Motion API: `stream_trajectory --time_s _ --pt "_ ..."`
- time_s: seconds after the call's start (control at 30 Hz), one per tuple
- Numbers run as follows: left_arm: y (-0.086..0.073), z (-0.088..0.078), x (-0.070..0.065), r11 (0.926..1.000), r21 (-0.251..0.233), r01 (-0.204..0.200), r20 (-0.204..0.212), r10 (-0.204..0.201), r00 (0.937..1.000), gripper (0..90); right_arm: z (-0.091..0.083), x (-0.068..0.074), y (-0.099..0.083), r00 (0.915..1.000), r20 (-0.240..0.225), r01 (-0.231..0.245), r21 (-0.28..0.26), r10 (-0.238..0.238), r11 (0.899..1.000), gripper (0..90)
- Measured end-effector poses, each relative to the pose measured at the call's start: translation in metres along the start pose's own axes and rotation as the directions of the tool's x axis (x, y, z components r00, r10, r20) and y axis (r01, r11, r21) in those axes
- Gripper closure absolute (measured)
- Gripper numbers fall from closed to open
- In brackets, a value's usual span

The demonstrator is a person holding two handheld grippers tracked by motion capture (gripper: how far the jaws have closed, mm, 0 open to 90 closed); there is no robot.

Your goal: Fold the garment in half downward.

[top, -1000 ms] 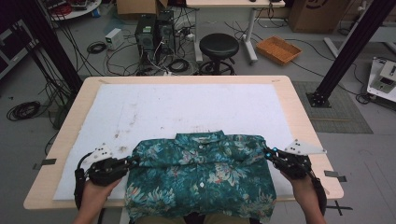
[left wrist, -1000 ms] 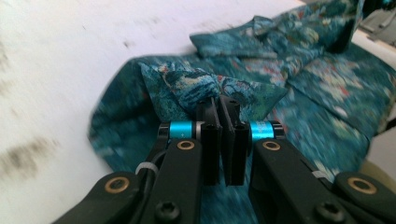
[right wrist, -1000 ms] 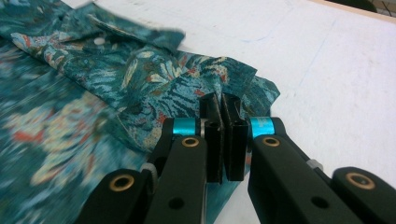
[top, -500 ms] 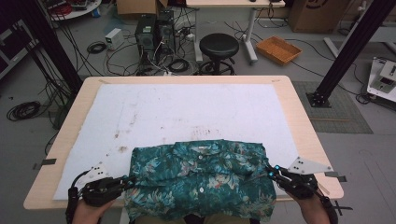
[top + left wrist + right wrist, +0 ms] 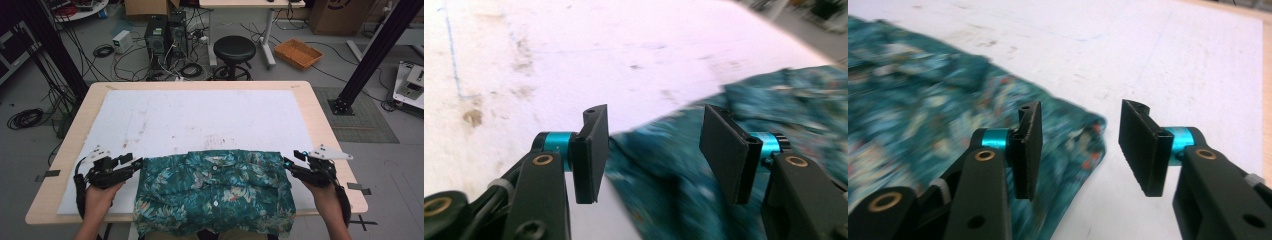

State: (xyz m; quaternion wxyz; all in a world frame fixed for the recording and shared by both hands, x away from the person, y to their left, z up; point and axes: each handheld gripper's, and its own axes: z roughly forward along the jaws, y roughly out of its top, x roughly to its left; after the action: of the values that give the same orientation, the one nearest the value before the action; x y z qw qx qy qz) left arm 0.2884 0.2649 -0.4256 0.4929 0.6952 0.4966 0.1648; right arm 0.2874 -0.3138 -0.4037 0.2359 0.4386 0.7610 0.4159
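One teal floral shirt (image 5: 215, 192) lies on the white mat (image 5: 200, 117) of the wooden table (image 5: 320, 120), at the 6 o'clock edge of the table in the high view, its hem hanging over that edge. Two grippers flank it. The left gripper (image 5: 131, 162) sits at the shirt's 9 o'clock side, the right gripper (image 5: 290, 166) at its 3 o'clock side.

Both have just been opening their jaws, which now stand well apart with nothing pinched. In the left gripper view (image 5: 651, 152) the cloth's edge lies below the gap, untouched by the pads. In the right gripper view (image 5: 1080, 150) the shirt's corner lies beneath and beyond the left jaw.

The shirt is soft, rumpled cloth with white buttons; the mat is flat and stained; the jaw pads are flat black rectangles.
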Motion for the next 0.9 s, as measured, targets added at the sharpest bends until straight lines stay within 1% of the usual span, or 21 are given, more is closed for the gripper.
stream_trajectory --time_s 0.07,0.13,0.17,0.23,0.3,0.33,0.37,0.4,0.47,0.5,0.53,0.57,0.6,0.63,0.67,0.7,0.73,0.77,0.8,0.87,0.9 --pt "0.001 0.015 0.002 0.9989 0.047 -0.006 -0.018 0.007 0.9998 41.6 0.017 -0.003 0.004 0.9998 0.007 -0.019 0.028 0.019 0.999 45.0" --pt "-0.001 0.028 0.004 0.9953 0.096 -0.012 -0.016 0.014 0.9998 37.2 0.034 -0.005 0.006 0.9995 0.020 -0.028 0.070 0.026 0.997 42.9" --pt "-0.002 0.033 0.004 0.9937 0.111 -0.014 -0.019 0.017 0.9997 34.7 0.042 -0.007 0.006 0.9995 0.016 -0.027 0.090 0.026 0.996 42.4" --pt "-0.004 0.039 0.003 0.9904 0.137 -0.015 -0.035 0.020 0.9992 34.1 0.055 -0.009 0.004 0.9991 0.013 -0.041 0.130 0.040 0.991 42.1" --pt "-0.007 0.041 0.002 0.9885 0.146 -0.040 -0.023 0.044 0.9988 34.1 0.062 -0.009 0.001 0.9991 0.009 -0.042 0.153 0.041 0.987 42.9" --pt "-0.008 0.042 0.001 0.9870 0.153 -0.049 -0.027 0.053 0.9982 35.2 0.065 -0.008 -0.002 0.9991 0.009 -0.044 0.163 0.043 0.986 43.6" --pt "-0.009 0.042 0.001 0.9857 0.159 -0.055 -0.026 0.060 0.9978 39.5 0.066 -0.008 -0.004 0.9989 0.006 -0.047 0.172 0.047 0.984 44.8" --pt "-0.009 0.042 -0.001 0.9855 0.157 -0.064 -0.022 0.069 0.9974 44.8 0.067 -0.009 -0.006 0.9991 0.003 -0.042 0.176 0.042 0.984 46.3" --pt "-0.009 0.043 -0.004 0.9799 0.172 -0.102 -0.028 0.108 0.9938 56.8 0.068 -0.010 -0.009 0.9992 0.003 -0.041 0.192 0.041 0.981 49.0" --pt "-0.009 0.042 -0.005 0.9789 0.172 -0.110 -0.032 0.117 0.9926 62.3 0.067 -0.010 -0.009 0.9993 0.002 -0.036 0.187 0.036 0.982 52.0" --pt "-0.009 0.042 -0.006 0.9782 0.173 -0.114 -0.034 0.122 0.9920 71.1 0.066 -0.010 -0.009 0.9993 0.000 -0.036 0.191 0.037 0.981 57.4" --pt "-0.010 0.042 -0.006 0.9784 0.172 -0.115 -0.037 0.123 0.9917 78.4 0.065 -0.011 -0.009 0.9994 -0.013 -0.029 0.193 0.033 0.981 63.9" --pt "-0.009 0.042 -0.005 0.9788 0.170 -0.114 -0.037 0.122 0.9918 83.5 0.065 -0.011 -0.009 0.9993 -0.026 -0.023 0.193 0.028 0.981 69.4" --pt "-0.009 0.041 -0.005 0.9801 0.168 -0.105 -0.035 0.113 0.9930 85.4 0.064 -0.011 -0.010 0.9994 -0.029 -0.015 0.191 0.021 0.981 77.7" --pt "-0.009 0.041 -0.005 0.9801 0.168 -0.105 -0.035 0.113 0.9930 86.4 0.063 -0.010 -0.009 0.9991 -0.038 -0.012 0.195 0.020 0.981 84.3" --pt "-0.008 0.040 -0.005 0.9854 0.146 -0.087 -0.035 0.093 0.9950 86.7 0.063 -0.010 -0.009 0.9992 -0.038 -0.002 0.194 0.010 0.981 86.4" --pt "-0.008 0.040 -0.005 0.9854 0.146 -0.087 -0.035 0.093 0.9950 86.9 0.063 -0.010 -0.009 0.9992 -0.038 -0.002 0.194 0.010 0.981 86.4" --pt "-0.006 0.038 -0.004 0.9898 0.125 -0.068 -0.033 0.073 0.9968 86.9 0.062 -0.009 -0.008 0.9994 -0.033 0.009 0.190 -0.003 0.982 87.2" --pt "-0.005 0.038 -0.003 0.9932 0.105 -0.050 -0.030 0.054 0.9981 87.0 0.061 -0.010 -0.006 0.9994 -0.019 0.031 0.170 -0.028 0.985 87.6" --pt "0.002 0.039 -0.001 0.9967 0.076 -0.026 -0.019 0.028 0.9994 87.1 0.057 -0.014 -0.001 0.9995 0.002 0.031 0.131 -0.032 0.991 87.8" --pt "0.006 0.041 0.000 0.9973 0.070 -0.025 -0.014 0.026 0.9996 87.1 0.056 -0.017 0.003 0.9997 0.011 0.021 0.111 -0.022 0.994 87.8"
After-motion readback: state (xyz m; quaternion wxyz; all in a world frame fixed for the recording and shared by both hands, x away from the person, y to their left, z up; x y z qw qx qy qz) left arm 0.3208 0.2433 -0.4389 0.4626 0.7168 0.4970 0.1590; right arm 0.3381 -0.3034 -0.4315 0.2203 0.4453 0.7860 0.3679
